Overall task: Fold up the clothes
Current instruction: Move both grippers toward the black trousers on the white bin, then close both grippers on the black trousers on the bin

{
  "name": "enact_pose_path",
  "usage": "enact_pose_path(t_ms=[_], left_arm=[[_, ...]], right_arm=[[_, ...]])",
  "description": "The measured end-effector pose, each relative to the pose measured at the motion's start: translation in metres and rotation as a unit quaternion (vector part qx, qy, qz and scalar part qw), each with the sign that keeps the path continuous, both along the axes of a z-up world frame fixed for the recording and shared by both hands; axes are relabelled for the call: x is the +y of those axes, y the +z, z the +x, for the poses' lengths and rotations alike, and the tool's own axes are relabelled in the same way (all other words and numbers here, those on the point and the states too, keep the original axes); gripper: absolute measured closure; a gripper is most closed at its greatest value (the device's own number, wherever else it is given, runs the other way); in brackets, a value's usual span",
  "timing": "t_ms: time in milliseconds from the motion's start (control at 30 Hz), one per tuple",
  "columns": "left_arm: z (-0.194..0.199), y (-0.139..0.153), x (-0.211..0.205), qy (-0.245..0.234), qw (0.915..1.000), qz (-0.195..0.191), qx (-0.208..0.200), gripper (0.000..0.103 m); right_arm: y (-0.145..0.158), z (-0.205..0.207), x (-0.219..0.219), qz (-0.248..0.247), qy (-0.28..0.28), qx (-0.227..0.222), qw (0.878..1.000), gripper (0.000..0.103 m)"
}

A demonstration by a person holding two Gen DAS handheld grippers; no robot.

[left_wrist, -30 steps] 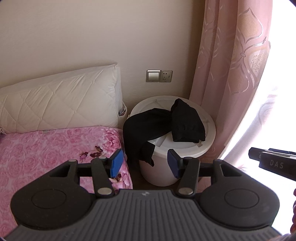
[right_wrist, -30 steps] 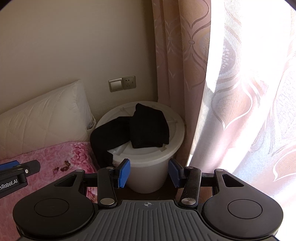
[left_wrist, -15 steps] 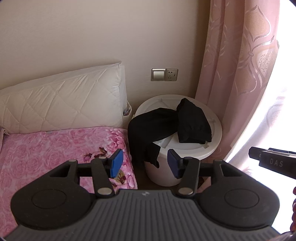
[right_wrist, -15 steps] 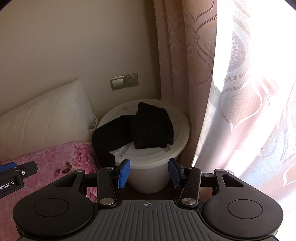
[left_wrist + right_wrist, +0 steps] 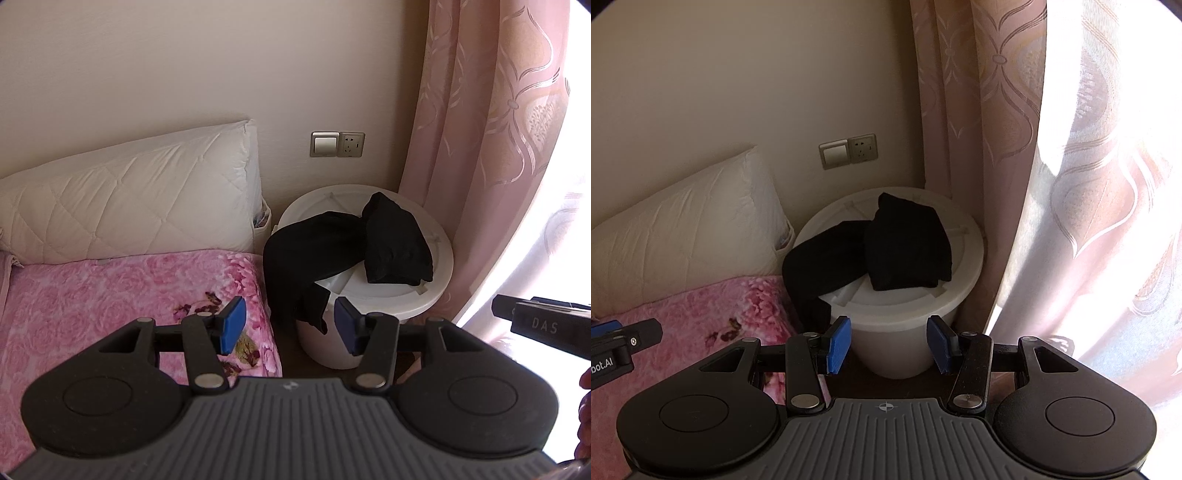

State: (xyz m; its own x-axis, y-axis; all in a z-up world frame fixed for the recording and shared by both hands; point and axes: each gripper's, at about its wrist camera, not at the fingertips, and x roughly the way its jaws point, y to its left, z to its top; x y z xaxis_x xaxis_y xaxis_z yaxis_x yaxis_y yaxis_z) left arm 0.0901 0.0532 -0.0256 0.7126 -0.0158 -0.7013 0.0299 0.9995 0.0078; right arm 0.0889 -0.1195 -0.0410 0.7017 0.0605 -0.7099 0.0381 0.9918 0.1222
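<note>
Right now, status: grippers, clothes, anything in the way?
Left gripper open, empty. Right gripper open, empty. Black clothes on white bucket lid, one draped over the rim. Nothing in the way.

Daylight pours in through the pink curtain (image 5: 1100,206), which burns out to near white along its window side in both wrist views, while the cream wall (image 5: 184,74) away from it stays dim and evenly lit with a soft falloff into the corner beside the curtain. The black clothes (image 5: 369,243) on the white bucket (image 5: 897,332) next to the curtain read as flat dark masses with almost no fold detail. Both pictures are sharp at the centre, bowed by the fisheye lens so the curtain's edge curves, and vignetted to black at the corners.
</note>
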Motion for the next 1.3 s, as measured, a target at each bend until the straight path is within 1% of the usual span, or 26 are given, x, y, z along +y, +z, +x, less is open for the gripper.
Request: enact_pose_path(t_ms=[267, 367, 467, 533, 567, 633, 700, 833, 933, 1000, 1100, 1300], left_arm=[[0.010, -0.011, -0.004, 0.001, 1.0000, -0.005, 0.008, 0.054], [0.016, -0.018, -0.007, 0.001, 0.9999, -0.005, 0.008, 0.055], [0.025, -0.031, -0.012, -0.002, 0.9999, -0.005, 0.014, 0.056], [0.032, -0.040, -0.014, -0.003, 0.9997, -0.010, 0.023, 0.056], [0.036, -0.046, -0.015, -0.004, 0.9995, -0.014, 0.027, 0.058], [0.047, -0.056, -0.020, -0.006, 0.9994, -0.012, 0.032, 0.060], [0.061, -0.067, -0.024, -0.006, 0.9990, -0.008, 0.044, 0.060], [0.099, -0.089, -0.030, -0.004, 0.9975, -0.026, 0.066, 0.060], [0.130, -0.106, -0.038, -0.007, 0.9962, -0.026, 0.083, 0.060], [0.151, -0.119, -0.044, -0.008, 0.9954, -0.017, 0.094, 0.060], [0.184, -0.142, -0.050, -0.006, 0.9939, -0.010, 0.109, 0.060], [0.248, -0.192, -0.056, -0.004, 0.9907, -0.006, 0.136, 0.060]], right_arm=[[-0.007, 0.012, 0.003, -0.004, 0.001, 0.005, 1.000, 0.053], [-0.010, 0.014, 0.000, 0.000, 0.003, -0.010, 1.000, 0.053], [-0.018, 0.020, -0.009, 0.011, -0.001, -0.013, 1.000, 0.053], [-0.028, 0.028, -0.018, 0.019, -0.004, -0.005, 1.000, 0.053], [-0.032, 0.032, -0.021, 0.022, -0.007, -0.001, 1.000, 0.053], [-0.042, 0.043, -0.028, 0.025, -0.009, 0.007, 1.000, 0.053], [-0.050, 0.056, -0.032, 0.023, -0.007, 0.016, 1.000, 0.053], [-0.068, 0.090, -0.044, 0.027, 0.000, 0.038, 0.999, 0.053], [-0.081, 0.120, -0.055, 0.028, 0.010, 0.050, 0.998, 0.053], [-0.090, 0.141, -0.062, 0.020, 0.017, 0.052, 0.998, 0.053], [-0.112, 0.177, -0.071, 0.003, 0.031, 0.061, 0.998, 0.053], [-0.164, 0.242, -0.072, -0.007, 0.069, 0.108, 0.992, 0.053]])
